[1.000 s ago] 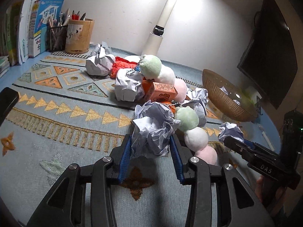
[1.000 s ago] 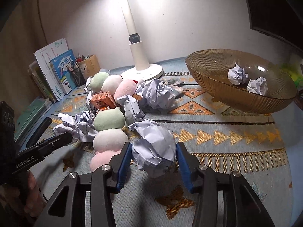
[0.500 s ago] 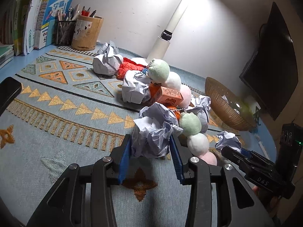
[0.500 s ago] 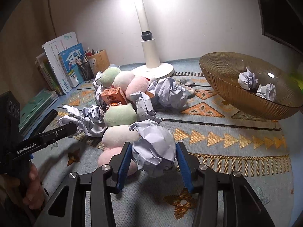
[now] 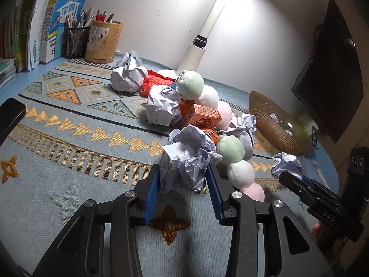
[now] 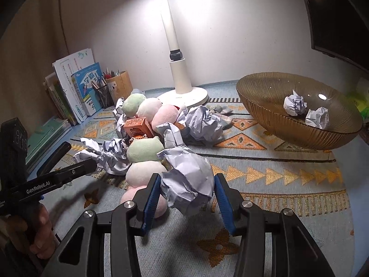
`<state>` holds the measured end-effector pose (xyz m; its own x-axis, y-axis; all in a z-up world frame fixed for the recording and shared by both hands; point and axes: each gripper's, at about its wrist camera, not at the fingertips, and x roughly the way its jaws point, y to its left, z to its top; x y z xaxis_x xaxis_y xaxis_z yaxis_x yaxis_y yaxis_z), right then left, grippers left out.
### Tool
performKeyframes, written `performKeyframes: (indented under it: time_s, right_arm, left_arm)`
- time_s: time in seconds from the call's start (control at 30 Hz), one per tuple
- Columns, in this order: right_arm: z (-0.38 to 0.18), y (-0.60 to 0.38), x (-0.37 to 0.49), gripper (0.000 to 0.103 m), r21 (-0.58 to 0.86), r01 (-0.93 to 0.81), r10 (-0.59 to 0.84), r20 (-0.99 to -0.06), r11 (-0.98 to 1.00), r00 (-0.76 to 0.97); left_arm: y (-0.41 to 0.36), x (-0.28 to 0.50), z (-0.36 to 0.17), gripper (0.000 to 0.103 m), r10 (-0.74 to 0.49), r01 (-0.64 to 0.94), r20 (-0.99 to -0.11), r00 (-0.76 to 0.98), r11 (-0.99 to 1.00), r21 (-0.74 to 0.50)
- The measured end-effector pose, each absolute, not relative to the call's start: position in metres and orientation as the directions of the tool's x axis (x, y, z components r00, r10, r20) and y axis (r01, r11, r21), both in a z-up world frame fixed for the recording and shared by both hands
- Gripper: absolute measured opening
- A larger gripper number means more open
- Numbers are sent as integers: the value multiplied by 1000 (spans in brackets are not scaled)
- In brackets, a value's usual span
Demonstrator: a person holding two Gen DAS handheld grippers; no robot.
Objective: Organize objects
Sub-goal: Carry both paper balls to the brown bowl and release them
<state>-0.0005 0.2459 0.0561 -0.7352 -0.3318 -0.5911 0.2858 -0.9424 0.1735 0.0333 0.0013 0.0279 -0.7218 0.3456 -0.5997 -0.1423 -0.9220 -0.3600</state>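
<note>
My left gripper [image 5: 184, 180] is shut on a crumpled paper ball [image 5: 186, 159] and holds it above the patterned mat. My right gripper [image 6: 187, 187] is shut on another crumpled paper ball [image 6: 188, 177], also lifted. The right gripper with its ball also shows in the left wrist view [image 5: 287, 164]. The left gripper with its ball shows in the right wrist view [image 6: 101, 159]. An amber glass bowl [image 6: 260, 92] at the right holds two paper balls [image 6: 295, 105]. More paper balls [image 6: 203, 122] lie in the pile.
Plush dumpling strings [image 6: 143, 150], an orange box [image 6: 137, 125] and a red item [image 5: 154, 82] lie mid-mat. A white lamp base [image 6: 184, 94] stands behind. Books [image 6: 76, 90] and pen holders [image 5: 103, 39] line the back left. A dark screen [image 5: 332, 69] is at the right.
Both grippers have risen with their paper balls held, and the pile and mat look farther below. The bowl sits lower and nearer the middle of the right wrist view.
</note>
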Motion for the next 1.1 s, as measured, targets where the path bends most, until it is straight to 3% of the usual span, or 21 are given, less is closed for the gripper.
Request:
performKeyframes:
  time_s: [0.07, 0.17, 0.27, 0.37, 0.5, 0.67, 0.8, 0.83, 0.93, 1.1]
  right_arm:
    - [59, 255, 5, 46, 211, 276, -347, -592, -938, -727]
    - [78, 279, 16, 46, 251, 247, -349, -562, -936, -750]
    - [117, 309, 19, 46, 260, 187, -296, -493, -947, -818]
    - [153, 339, 8, 46, 272, 81, -201, -453, -959, -868]
    - [165, 371, -30, 47, 272, -72, -76, -496, -960, -865]
    - [143, 401, -69, 48, 342, -139, -93, -580, -929, -809]
    - [124, 402, -92, 64, 287, -146, -69, -623, -947, -780]
    - [121, 402, -93, 65, 270, -153, -54, -630, -951, -775]
    - [123, 402, -77, 65, 266, -150, -48, -614, -952, -788]
    - [146, 370, -34, 65, 252, -51, -101, -555, -966, -826]
  left_arm:
    - [8, 38, 36, 37, 333, -156, -592, -734, -931, -331]
    - [27, 50, 74, 37, 399, -256, -512, -761, -909, -329]
    - [66, 50, 123, 37, 430, -363, -444, -786, -903, -231]
    - [115, 29, 151, 37, 470, -447, -430, -771, -880, -161]
    - [165, -29, 151, 37, 545, -490, -478, -689, -836, -246]
    - [204, -75, 132, 46, 559, -482, -496, -665, -828, -287]
    - [217, -93, 118, 47, 597, -484, -518, -613, -802, -351]
    - [217, -95, 115, 47, 612, -483, -525, -592, -791, -376]
    - [211, -83, 117, 47, 621, -486, -532, -575, -783, -388]
    - [159, -19, 146, 48, 609, -503, -441, -660, -793, -343]
